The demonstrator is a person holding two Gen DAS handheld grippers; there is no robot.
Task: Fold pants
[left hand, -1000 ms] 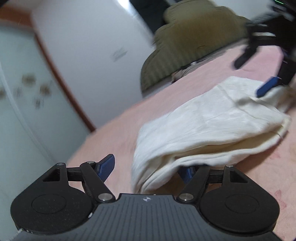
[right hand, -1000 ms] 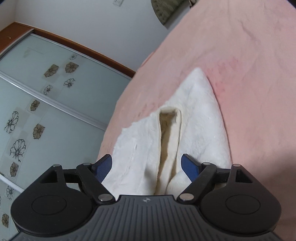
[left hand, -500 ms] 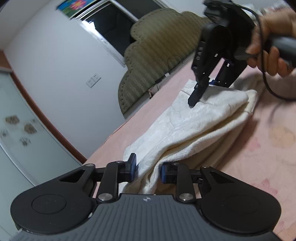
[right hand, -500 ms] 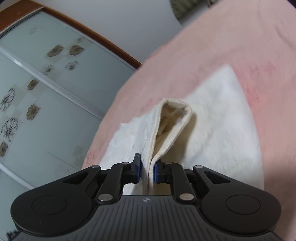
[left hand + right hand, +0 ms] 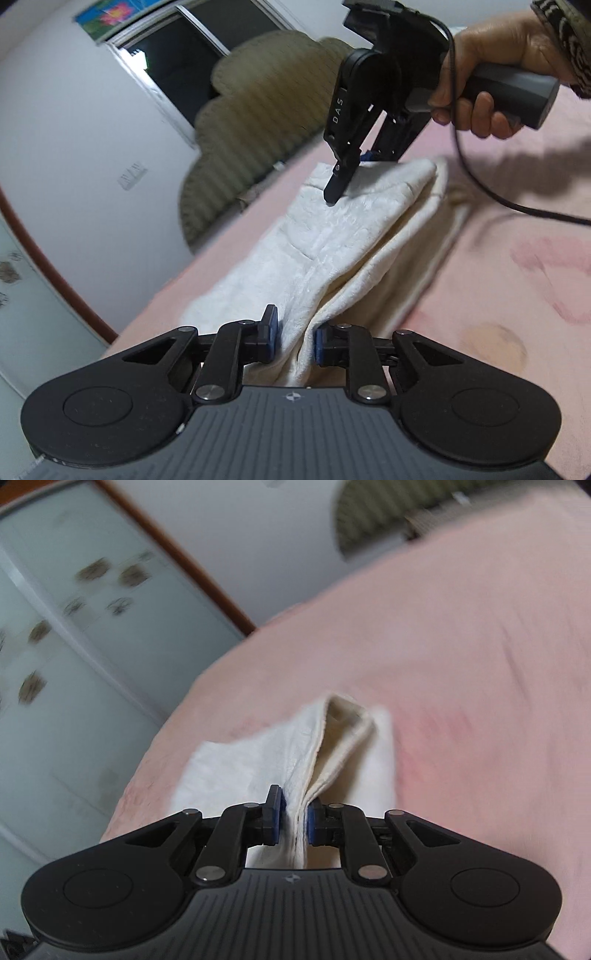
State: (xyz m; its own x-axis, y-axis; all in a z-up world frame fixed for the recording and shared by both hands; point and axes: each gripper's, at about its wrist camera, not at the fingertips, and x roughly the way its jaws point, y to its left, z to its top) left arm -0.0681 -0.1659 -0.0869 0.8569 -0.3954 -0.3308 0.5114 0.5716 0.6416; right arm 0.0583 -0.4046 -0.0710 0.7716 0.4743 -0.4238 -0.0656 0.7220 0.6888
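Left wrist view first: my left gripper (image 5: 295, 338) has its blue pads pressed onto a bunched ridge of the cream pants (image 5: 343, 240), pinching the near end of the fabric. From there the pants run away as a long folded strip across the pink bedspread (image 5: 517, 295), with stacked layers showing along their right edge. At the far end I see my right gripper (image 5: 360, 162) coming down on the cloth, my right hand (image 5: 491, 85) wrapped round its grey handle and a black cable (image 5: 476, 181) trailing off to the right. Behind the bed stand an olive scalloped headboard (image 5: 258, 110), a white wall and a dark window (image 5: 177, 70).

Right wrist view: the right gripper (image 5: 294, 821) is clamped on a thin vertical fold of the pants (image 5: 258, 760), pads tight against both faces of it. Beyond the fingers the fabric opens into a small pocket-like loop with a yellower lining, then lies flat on the bedspread (image 5: 461, 664). A frosted wardrobe door with flower prints (image 5: 74, 627) fills the left side, blurred
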